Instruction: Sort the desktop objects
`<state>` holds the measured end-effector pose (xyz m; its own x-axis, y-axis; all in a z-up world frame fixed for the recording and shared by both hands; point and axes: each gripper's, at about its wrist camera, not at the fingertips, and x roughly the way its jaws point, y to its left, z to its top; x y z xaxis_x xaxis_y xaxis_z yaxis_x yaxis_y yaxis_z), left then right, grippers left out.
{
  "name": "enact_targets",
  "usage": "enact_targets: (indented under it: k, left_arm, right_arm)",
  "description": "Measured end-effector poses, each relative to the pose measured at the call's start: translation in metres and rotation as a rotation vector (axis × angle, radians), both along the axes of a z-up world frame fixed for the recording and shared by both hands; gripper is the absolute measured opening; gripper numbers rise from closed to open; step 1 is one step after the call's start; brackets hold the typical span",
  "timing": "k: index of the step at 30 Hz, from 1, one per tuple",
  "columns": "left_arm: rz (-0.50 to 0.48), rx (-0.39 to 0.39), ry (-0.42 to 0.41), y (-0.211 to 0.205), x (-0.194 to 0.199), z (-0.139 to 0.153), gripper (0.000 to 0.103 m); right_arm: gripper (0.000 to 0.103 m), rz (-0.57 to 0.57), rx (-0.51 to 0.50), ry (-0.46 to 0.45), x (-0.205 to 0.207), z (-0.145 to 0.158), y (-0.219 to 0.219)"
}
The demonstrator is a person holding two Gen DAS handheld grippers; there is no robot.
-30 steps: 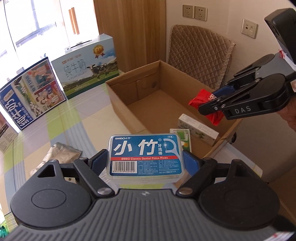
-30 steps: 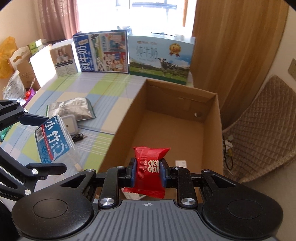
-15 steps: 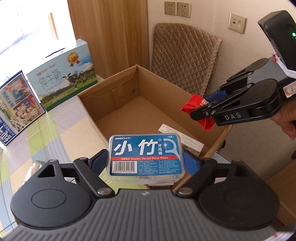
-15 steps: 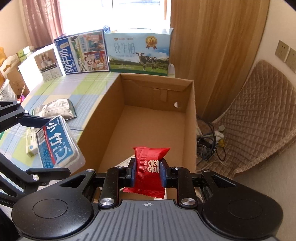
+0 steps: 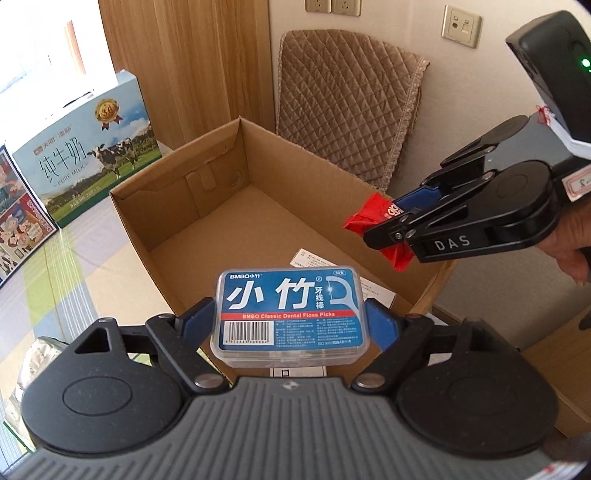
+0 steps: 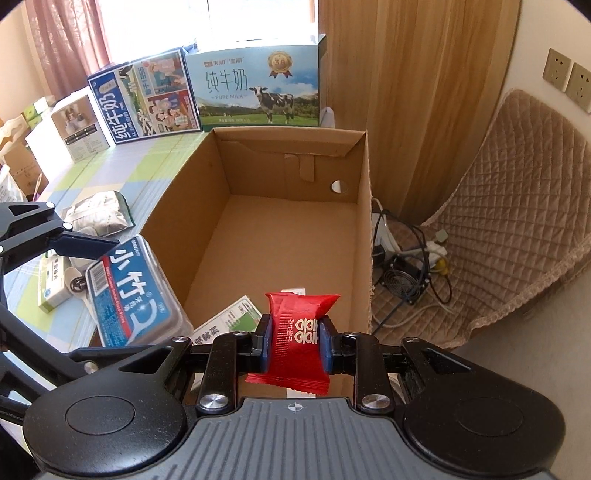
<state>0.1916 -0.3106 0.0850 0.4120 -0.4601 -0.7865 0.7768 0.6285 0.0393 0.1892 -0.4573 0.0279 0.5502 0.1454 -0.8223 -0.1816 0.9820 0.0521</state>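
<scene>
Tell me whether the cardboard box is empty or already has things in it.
Not empty. The open cardboard box holds a few flat white and green packets at its near end; the rest of its floor is bare.

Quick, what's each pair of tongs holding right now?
Left tongs: closed on the dental floss picks box.
Right tongs: closed on the red candy packet.

Pale wall (image 5: 461,96) at one o'clock in the left wrist view, with beige sockets (image 5: 332,5) at twelve and a quilted tan chair (image 5: 343,107) below them. Wood panelling (image 6: 413,92) at one o'clock in the right wrist view, bright window (image 6: 258,18) at twelve, pinkish curtain (image 6: 70,33) at eleven. Cables and a small fan (image 6: 402,278) on the floor at three.
</scene>
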Motion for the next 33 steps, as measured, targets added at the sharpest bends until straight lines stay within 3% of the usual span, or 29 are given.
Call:
enact_targets:
  k: [16,18,19,20,33]
  left_arm:
    - [0.047,0.002,0.0,0.018,0.007,-0.001,0.086]
    - [0.051,0.003,0.0,0.021,0.008,-0.001,0.085]
    - [0.053,0.002,0.001,0.023,0.008,-0.001,0.085]
    - [0.054,0.002,0.001,0.025,0.007,-0.001,0.085]
    - [0.083,-0.002,-0.006,0.049,0.007,0.005,0.086]
  right_arm:
    - [0.023,0.014,0.032,0.005,0.005,-0.006,0.008]
    - [0.033,0.009,0.04,0.007,0.007,-0.006,0.009]
    - [0.051,0.005,0.042,0.002,0.007,-0.005,0.009]
    - [0.062,0.004,0.041,-0.006,0.006,-0.004,0.011]
    - [0.063,0.018,0.022,-0.009,0.003,0.001,0.023]
